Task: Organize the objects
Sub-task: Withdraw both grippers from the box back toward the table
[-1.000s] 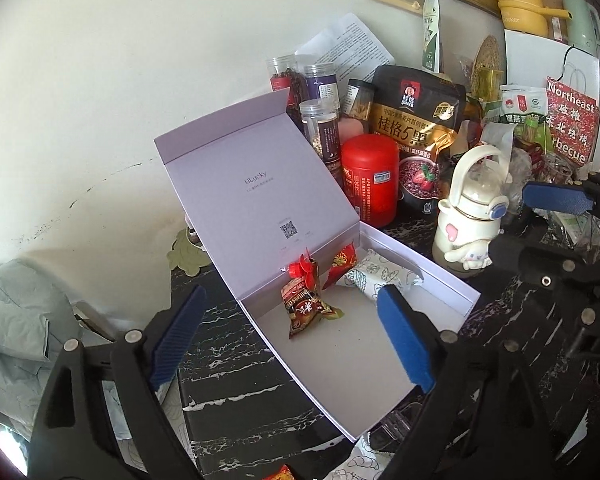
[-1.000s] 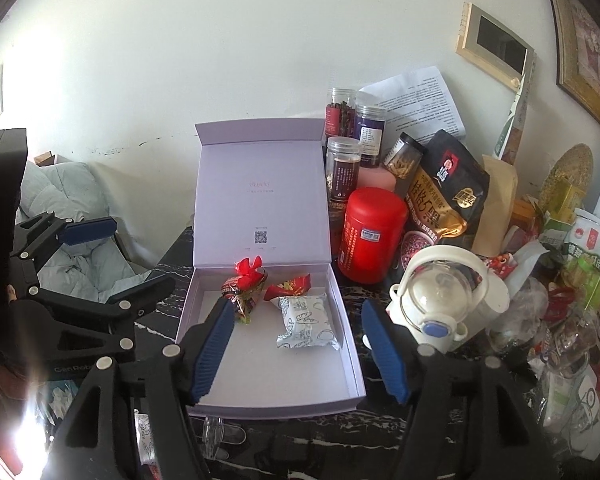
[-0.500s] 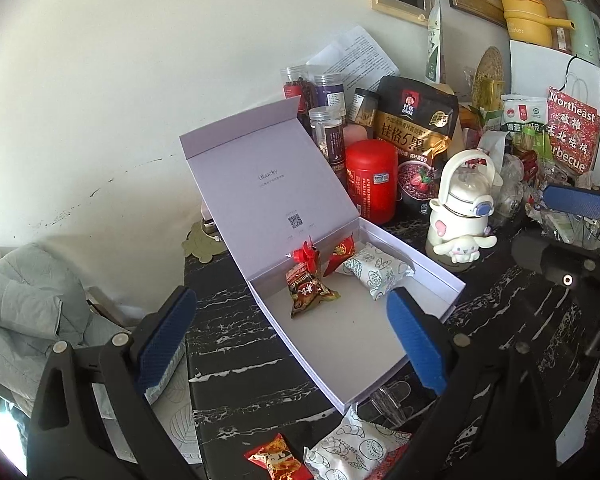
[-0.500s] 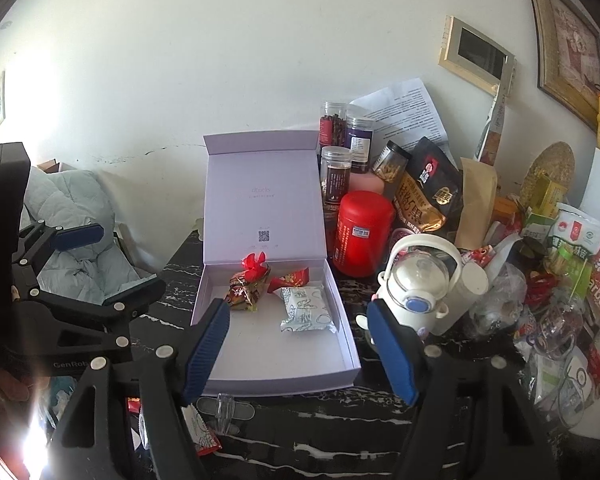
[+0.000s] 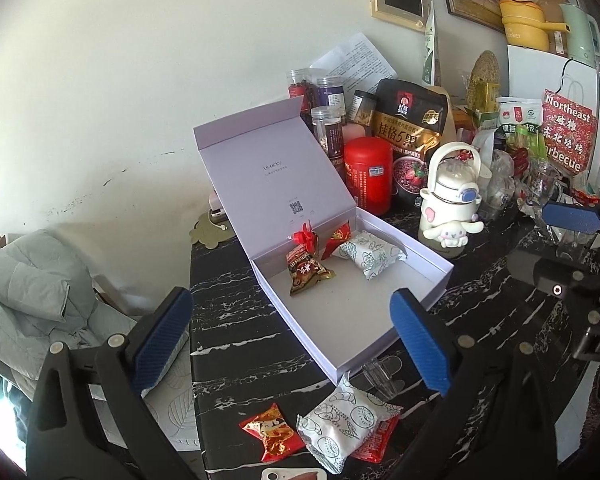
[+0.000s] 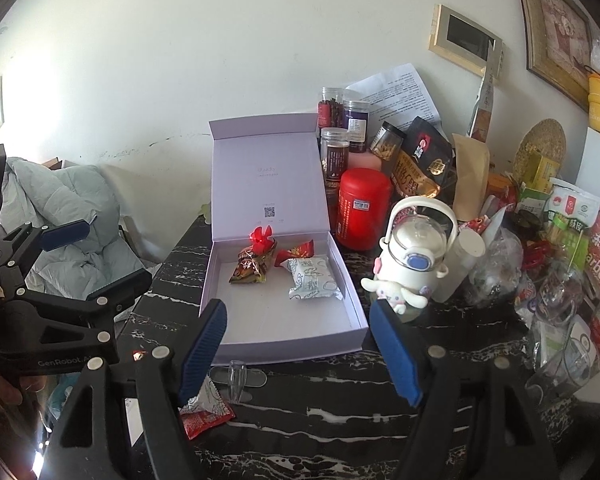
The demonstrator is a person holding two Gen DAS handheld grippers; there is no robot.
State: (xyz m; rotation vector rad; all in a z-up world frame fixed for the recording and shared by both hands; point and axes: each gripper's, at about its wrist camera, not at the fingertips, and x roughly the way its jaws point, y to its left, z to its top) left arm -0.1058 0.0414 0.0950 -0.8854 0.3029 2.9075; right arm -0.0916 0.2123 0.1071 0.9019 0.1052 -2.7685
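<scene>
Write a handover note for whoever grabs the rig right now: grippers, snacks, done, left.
Left gripper: jaws opening, nothing between them.
Right gripper: open and empty, poised at the near edge of the lavender box.
Done: three snacks lie in the box with its lid up: brown candy bag, red candy, white patterned packet.
Left: on the black marble table in front of the box, red-gold candy, white packet lying over a red packet. A clear clip sits there too.

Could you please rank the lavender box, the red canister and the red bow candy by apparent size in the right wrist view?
1. lavender box
2. red canister
3. red bow candy
</scene>
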